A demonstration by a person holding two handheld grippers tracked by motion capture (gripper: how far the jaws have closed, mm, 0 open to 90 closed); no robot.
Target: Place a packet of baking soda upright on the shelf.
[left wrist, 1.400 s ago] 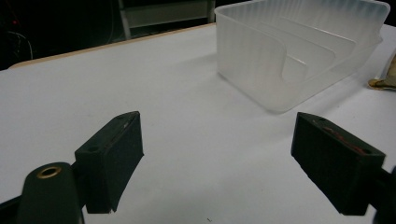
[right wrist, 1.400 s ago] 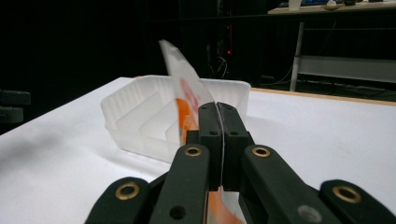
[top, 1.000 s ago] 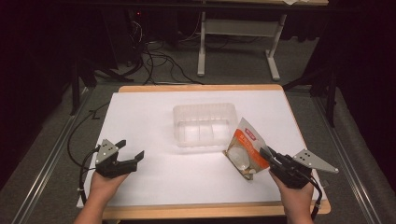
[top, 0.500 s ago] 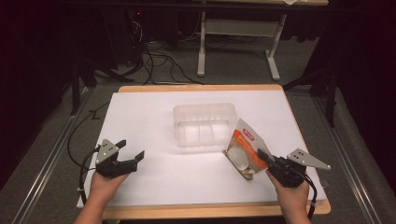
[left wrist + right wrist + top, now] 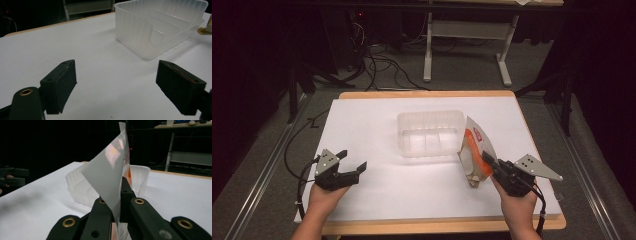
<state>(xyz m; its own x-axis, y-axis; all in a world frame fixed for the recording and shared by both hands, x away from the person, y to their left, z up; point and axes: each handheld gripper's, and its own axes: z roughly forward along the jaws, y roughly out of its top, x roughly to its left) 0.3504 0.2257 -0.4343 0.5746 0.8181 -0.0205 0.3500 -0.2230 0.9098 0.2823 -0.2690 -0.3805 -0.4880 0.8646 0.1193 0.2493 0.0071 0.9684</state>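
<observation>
High view: right hand-held gripper (image 5: 488,161) pinches orange-and-white packet (image 5: 474,152); left hand-held gripper (image 5: 352,161) gapes wide.

High view looks down; both gripper views, low, share the clear bin (image 5: 430,133).

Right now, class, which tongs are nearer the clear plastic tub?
Right. The right tongs hold an orange-and-white packet beside the tub; the left tongs rest open, well apart.

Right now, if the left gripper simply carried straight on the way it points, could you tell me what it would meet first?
Probably the clear plastic container. The left gripper, jaws open and empty, looks across bare white table towards it, slightly off-centre, so it may only clip its near corner.
</observation>
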